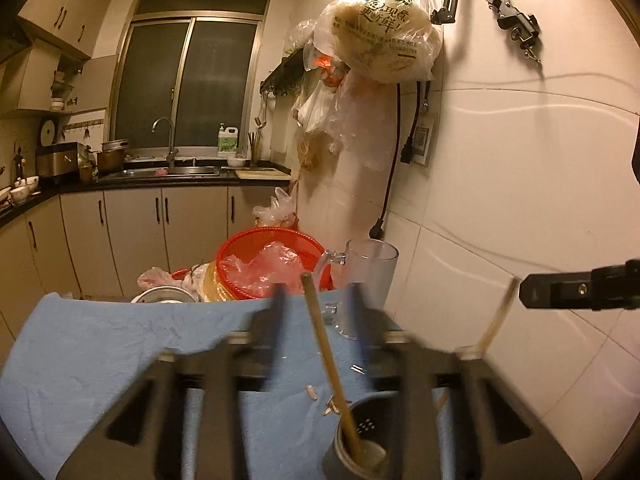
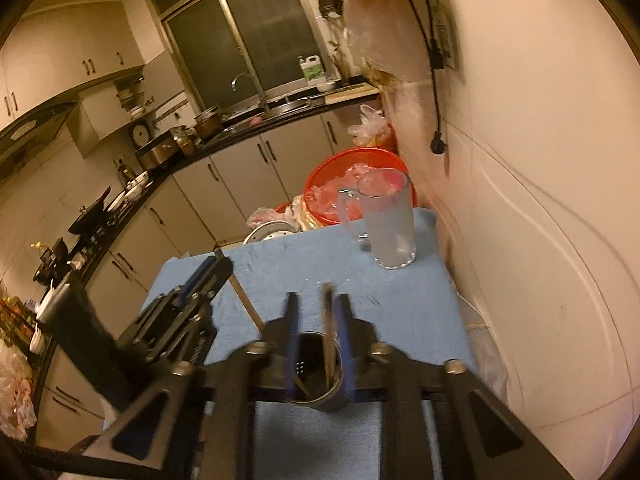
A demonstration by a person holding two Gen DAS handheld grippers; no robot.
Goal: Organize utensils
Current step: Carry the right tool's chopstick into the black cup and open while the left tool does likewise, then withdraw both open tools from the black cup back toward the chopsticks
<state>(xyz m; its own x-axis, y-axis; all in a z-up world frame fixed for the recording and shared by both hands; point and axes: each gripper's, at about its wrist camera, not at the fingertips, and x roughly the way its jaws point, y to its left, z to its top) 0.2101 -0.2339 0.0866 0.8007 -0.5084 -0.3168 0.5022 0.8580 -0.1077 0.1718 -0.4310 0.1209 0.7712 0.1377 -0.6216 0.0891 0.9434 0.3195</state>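
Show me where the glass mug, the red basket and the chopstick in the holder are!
glass mug (image 2: 390,224): right wrist view, on its frosted body.
red basket (image 1: 256,246): left wrist view, on its far rim.
chopstick (image 1: 324,344): left wrist view, mid-shaft above the holder.

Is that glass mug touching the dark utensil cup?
Apart. The right wrist view shows bare blue cloth between the mug and the cup.
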